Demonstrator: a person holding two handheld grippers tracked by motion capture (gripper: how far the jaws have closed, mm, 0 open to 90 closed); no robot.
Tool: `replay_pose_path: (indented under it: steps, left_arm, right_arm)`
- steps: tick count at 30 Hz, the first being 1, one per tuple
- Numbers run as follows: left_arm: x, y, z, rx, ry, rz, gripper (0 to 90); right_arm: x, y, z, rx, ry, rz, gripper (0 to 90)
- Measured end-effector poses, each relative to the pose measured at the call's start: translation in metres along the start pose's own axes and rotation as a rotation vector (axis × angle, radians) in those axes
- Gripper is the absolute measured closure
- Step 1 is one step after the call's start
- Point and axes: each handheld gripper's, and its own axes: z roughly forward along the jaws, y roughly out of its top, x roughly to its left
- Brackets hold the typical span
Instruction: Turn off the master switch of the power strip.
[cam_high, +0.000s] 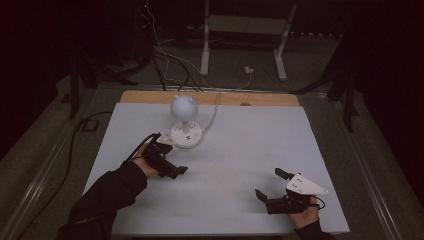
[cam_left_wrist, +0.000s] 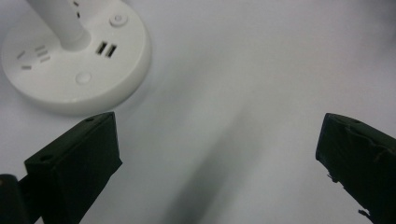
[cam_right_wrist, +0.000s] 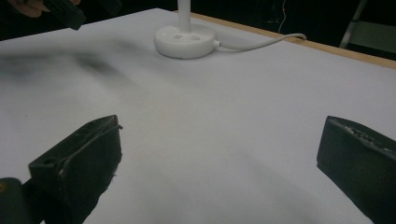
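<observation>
White desk lamp with a round globe head, a short straight stem and a flat disc base stands at the far middle-left of the pale table sheet. Its long axis is upright: the stem rises from the base and the globe sits on top. One white cord leaves the base and runs toward the far wooden table edge. In the left gripper view the base shows its top face with two small slots side by side, two round buttons and a few socket slits around the stem.

One lamp and two grippers are on the scene. The left gripper, held in a dark-sleeved hand, sits just beside the near side of the base; its jaws stand wide apart with nothing between them, one jaw close to the rim of the base but not touching it. The right gripper, carrying a grey three-cornered plate, is well apart from the lamp at the near right of the sheet, its jaws also spread wide and empty.
</observation>
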Motion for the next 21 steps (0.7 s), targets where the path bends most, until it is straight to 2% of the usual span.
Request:
replay_pose_path:
  steps: [6, 9, 21]
  left_arm:
    - [-0.001, -0.017, -0.004, 0.007, -0.005, -0.009, 0.4]
    - [-0.002, -0.025, -0.006, -0.002, -0.021, -0.009, 0.4]
    - [-0.009, -0.057, -0.013, -0.017, -0.028, -0.023, 0.4]
  right_arm:
    - [0.0, 0.0, 0.0, 0.002, -0.001, 0.001, 0.0]
    - [0.0, 0.0, 0.0, 0.005, 0.0, 0.0, 0.0]
    - [0.0, -0.001, 0.001, 0.009, -0.001, -0.001, 0.0]
